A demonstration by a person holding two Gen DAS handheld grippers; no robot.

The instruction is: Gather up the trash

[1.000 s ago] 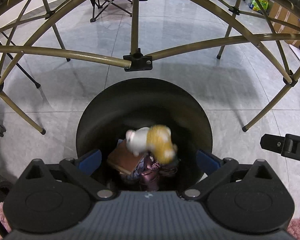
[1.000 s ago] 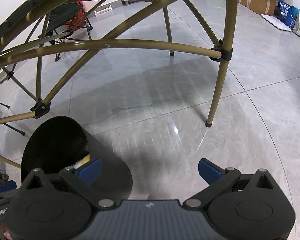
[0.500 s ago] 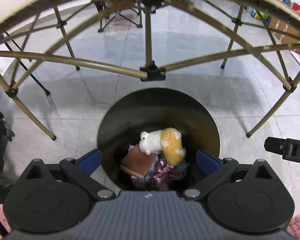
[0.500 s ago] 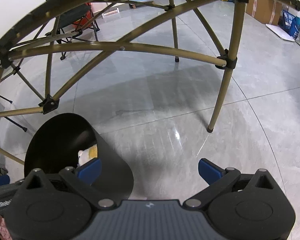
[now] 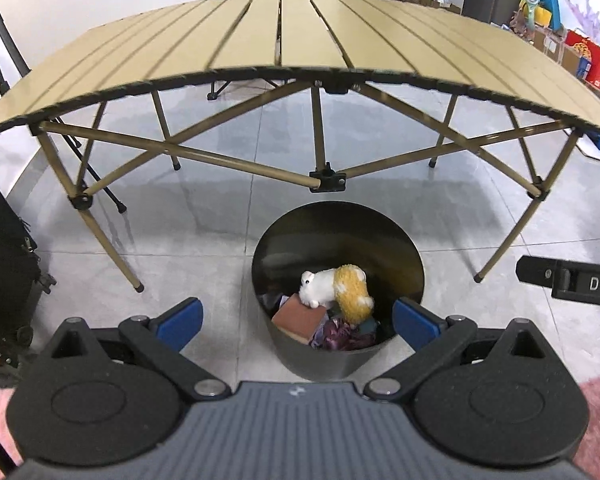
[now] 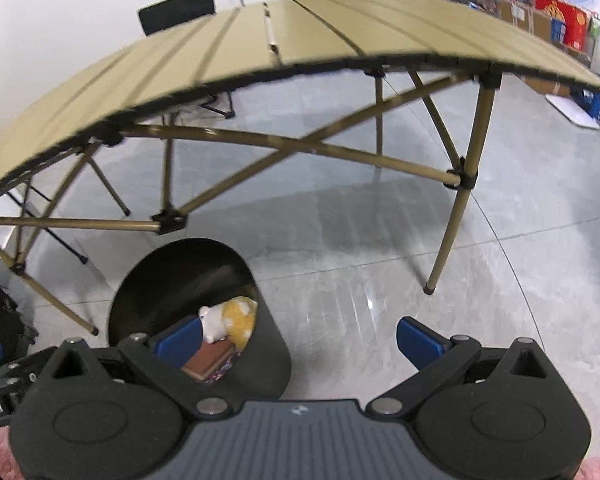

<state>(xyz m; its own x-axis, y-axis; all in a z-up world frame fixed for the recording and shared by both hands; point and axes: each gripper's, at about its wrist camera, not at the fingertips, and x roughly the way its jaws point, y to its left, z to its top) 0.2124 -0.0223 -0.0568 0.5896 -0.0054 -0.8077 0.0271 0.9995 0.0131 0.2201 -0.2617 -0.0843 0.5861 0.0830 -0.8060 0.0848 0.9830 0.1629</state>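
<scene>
Both grippers hung empty above a black bin holding the collected trash.

The left gripper [image 5: 296, 316] had its blue fingers spread wide with nothing between them, and the black bin [image 5: 260, 256] stood on the grey floor straight ahead of it, just in front of the slatted table [image 5: 292, 36]. Inside lay a white-and-yellow plush toy [image 5: 336, 286] resting on a brown block [image 5: 298, 316] and crumpled wrappers [image 5: 340, 332]. The right gripper [image 6: 300, 338] was equally wide apart and empty, with the bin [image 6: 140, 296] off to its left.
</scene>
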